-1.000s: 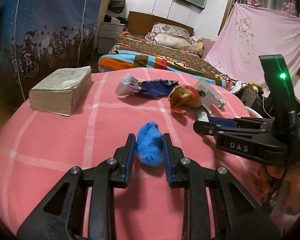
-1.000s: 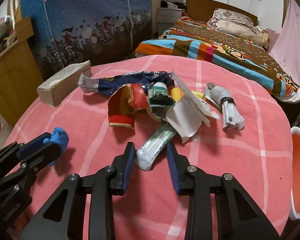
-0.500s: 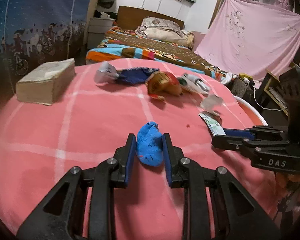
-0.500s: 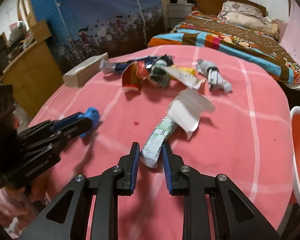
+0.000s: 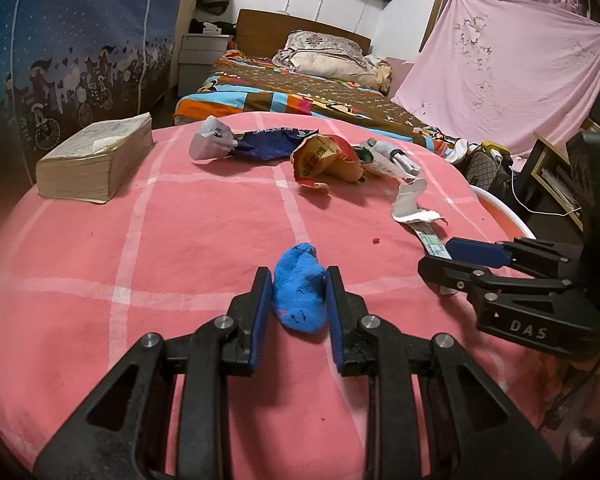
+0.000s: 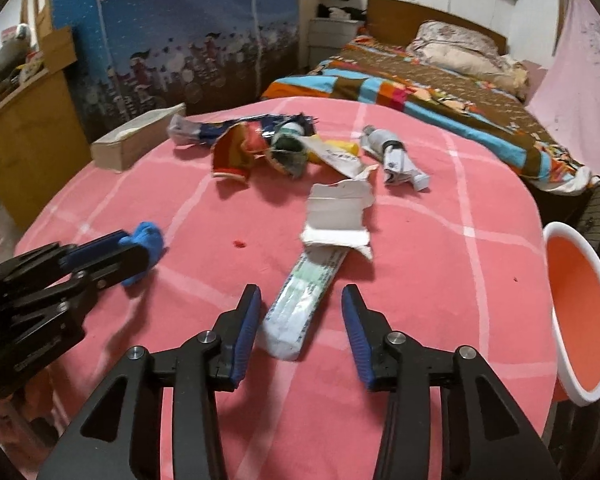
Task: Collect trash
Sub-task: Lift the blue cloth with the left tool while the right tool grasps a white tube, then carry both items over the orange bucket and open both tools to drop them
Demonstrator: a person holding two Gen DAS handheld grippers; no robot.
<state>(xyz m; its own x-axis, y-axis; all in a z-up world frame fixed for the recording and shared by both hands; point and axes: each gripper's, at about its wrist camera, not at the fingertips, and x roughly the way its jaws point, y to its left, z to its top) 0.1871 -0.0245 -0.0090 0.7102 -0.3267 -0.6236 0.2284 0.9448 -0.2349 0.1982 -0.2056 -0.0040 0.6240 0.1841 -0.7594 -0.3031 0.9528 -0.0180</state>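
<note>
The left tool (image 5: 296, 292) slants down over the pink checked tabletop (image 5: 180, 232), its 2 blue pads clamped on a crumpled blue wad (image 5: 299, 300). The right tool (image 6: 300, 320) also tilts downward; its jaws have just been opening and now stand apart, with a green-and-white tube (image 6: 300, 304) lying between them, untouched by either pad. Torn white card (image 6: 338, 216) covers the tube's far end. An orange bin (image 6: 580, 312) stands at the tabletop's right edge.

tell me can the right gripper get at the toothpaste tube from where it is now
Probably yes: the toothpaste tube lies between the right gripper's jaws, which have just been opening and aren't touching it, with nothing in between.
</note>
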